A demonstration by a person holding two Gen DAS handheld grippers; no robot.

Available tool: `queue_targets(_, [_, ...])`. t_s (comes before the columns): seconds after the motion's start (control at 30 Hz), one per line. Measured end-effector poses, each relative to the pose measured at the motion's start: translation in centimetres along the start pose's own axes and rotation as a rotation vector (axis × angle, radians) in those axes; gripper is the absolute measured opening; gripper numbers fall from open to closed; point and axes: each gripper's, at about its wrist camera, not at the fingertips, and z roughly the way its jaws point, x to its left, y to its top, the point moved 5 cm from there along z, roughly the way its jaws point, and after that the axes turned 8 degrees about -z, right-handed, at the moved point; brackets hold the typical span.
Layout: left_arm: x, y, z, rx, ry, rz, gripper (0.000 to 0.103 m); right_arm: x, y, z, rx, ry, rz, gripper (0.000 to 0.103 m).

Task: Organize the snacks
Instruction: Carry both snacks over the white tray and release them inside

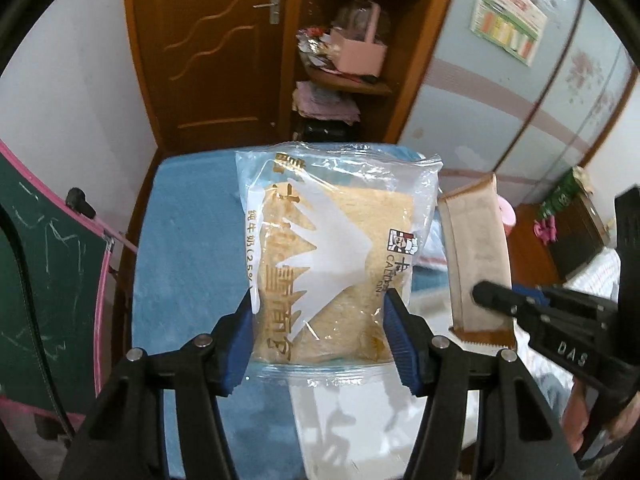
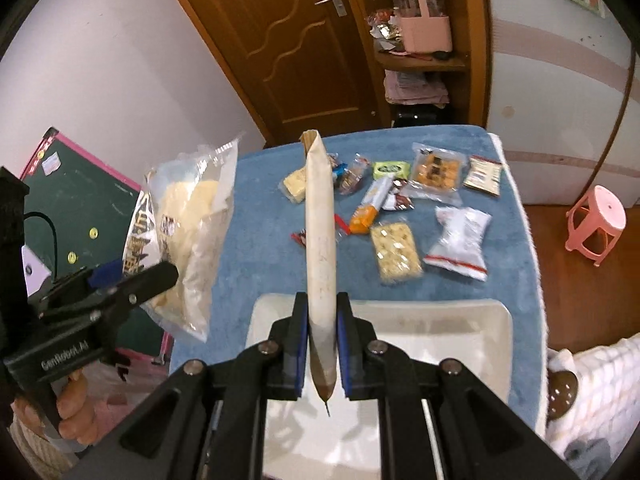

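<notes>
The bench (image 2: 240,248), under a blue towel, ends at a straight far edge before the wooden door (image 2: 296,52) and at a right edge above bare wooden floor, where a pink stool (image 2: 596,222) stands well apart. A white tray (image 2: 460,320) sits at the near edge; its visible floor is bare. Beyond it loose snack packets (image 2: 396,248) crowd the far right of the towel, while the left strip lies free.

Both tools point steeply downward, lifted above the bench. The left tool (image 1: 320,340) clamps the lower sides of a clear bread bag (image 1: 332,256), held broadside. The right tool (image 2: 322,350), nearly closed, pinches a slim brown packet (image 2: 319,236) edge-on above the tray. A hand (image 2: 74,412) grips the left tool's handle.
</notes>
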Motion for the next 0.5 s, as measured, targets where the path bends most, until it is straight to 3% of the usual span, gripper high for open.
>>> queue_targets(0.23, [-3.7,-7.0,-0.2,0.062,0.017,0.074,0.057,-1.3,-5.8,-1.8,0.048,-0.042,-0.005,0.013])
queue_targets(0.5, [-4.9,-11.7,2.0,0.160,0.058,0.097,0.058,-1.7,-9.8,-1.1,0.101,-0.108,-0.011,0.013])
